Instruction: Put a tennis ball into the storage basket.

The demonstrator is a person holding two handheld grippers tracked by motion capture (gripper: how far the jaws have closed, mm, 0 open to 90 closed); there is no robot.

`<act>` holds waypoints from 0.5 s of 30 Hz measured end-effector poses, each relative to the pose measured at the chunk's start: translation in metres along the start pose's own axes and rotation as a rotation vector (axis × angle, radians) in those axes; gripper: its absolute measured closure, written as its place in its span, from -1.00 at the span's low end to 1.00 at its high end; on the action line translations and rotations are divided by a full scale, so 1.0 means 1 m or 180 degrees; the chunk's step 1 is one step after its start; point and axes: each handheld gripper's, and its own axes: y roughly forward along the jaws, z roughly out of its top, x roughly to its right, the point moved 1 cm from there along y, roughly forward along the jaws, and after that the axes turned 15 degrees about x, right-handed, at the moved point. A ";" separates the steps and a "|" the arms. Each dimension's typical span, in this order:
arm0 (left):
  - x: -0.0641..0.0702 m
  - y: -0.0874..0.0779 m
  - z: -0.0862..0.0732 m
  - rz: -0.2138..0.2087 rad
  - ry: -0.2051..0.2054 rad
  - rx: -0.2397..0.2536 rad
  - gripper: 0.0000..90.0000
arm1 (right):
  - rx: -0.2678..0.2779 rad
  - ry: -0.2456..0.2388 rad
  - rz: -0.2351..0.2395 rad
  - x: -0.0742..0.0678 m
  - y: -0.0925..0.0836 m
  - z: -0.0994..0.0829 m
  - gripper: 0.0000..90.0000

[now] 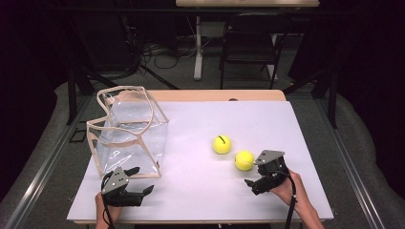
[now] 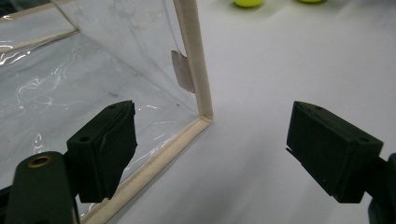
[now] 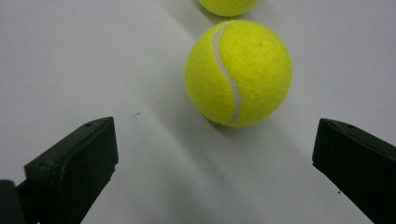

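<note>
A clear plastic bag with beige trim stands open-topped on the left of the white table. Two yellow tennis balls lie right of centre, the farther ball and the nearer ball. My left gripper is open just in front of the bag's near right corner, jaws wide with nothing between them. My right gripper is open right behind the nearer ball, which lies just beyond its wide jaws; the farther ball sits beyond that. Both balls peek in at the top of the left gripper view.
A strip of bare wood shows at the table's far edge. Beyond it stand a black folding chair and a white desk leg, with cables on the floor. Open white surface lies between the bag and the balls.
</note>
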 end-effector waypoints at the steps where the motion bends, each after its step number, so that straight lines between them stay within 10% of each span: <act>1: 0.000 0.000 0.000 0.0000 -0.0008 0.0004 -0.65 | -0.0011 0.0010 -0.0003 0.000 0.000 0.000 -1.00; 15: 0.000 0.000 0.000 -0.0015 0.0002 0.0002 -0.65 | -0.0051 0.0009 0.0060 0.006 0.009 0.010 -1.00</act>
